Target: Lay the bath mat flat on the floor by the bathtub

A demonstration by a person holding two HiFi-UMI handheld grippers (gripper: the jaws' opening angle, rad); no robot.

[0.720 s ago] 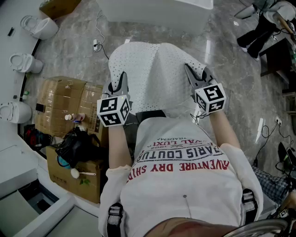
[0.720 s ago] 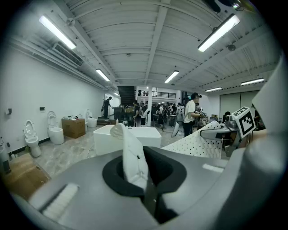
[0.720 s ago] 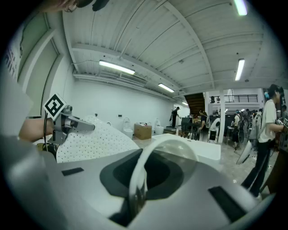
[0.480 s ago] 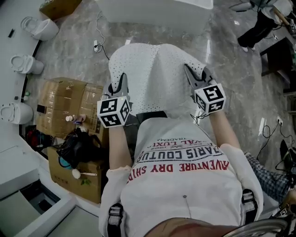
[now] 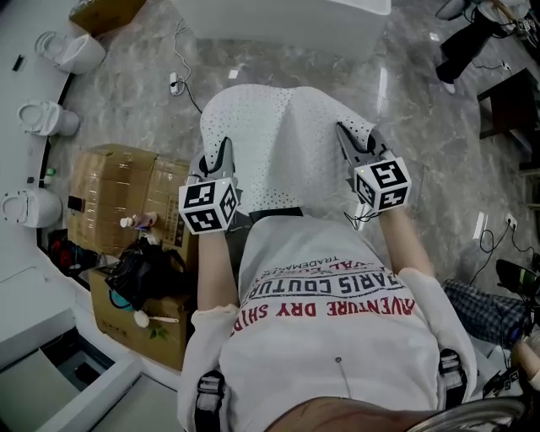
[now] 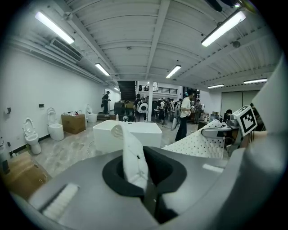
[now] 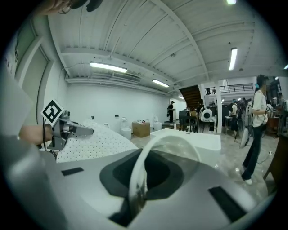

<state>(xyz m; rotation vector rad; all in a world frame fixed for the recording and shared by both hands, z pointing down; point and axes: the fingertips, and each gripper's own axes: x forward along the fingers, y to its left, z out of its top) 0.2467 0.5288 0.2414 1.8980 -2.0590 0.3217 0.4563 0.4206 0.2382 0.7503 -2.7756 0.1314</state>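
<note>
A white perforated bath mat [image 5: 283, 143] hangs spread in the air between both grippers, draped away from the person toward the white bathtub [image 5: 283, 21]. My left gripper [image 5: 221, 150] is shut on the mat's left near corner; a fold of mat [image 6: 134, 159] sticks up between its jaws. My right gripper [image 5: 348, 137] is shut on the right near corner, the mat's edge [image 7: 139, 173] curling out of its jaws. The bathtub [image 6: 127, 134] stands ahead on the grey marble floor [image 5: 135, 101].
Cardboard boxes [image 5: 118, 190] with a black bag [image 5: 143, 266] sit at the left. Toilets [image 5: 74, 51] line the left wall. A cable and plug [image 5: 175, 80] lie on the floor near the tub. People stand in the background [image 6: 185, 112].
Nothing has visibly changed: the mat and both grippers hold nearly the same place, with only a slight shift of the view.
</note>
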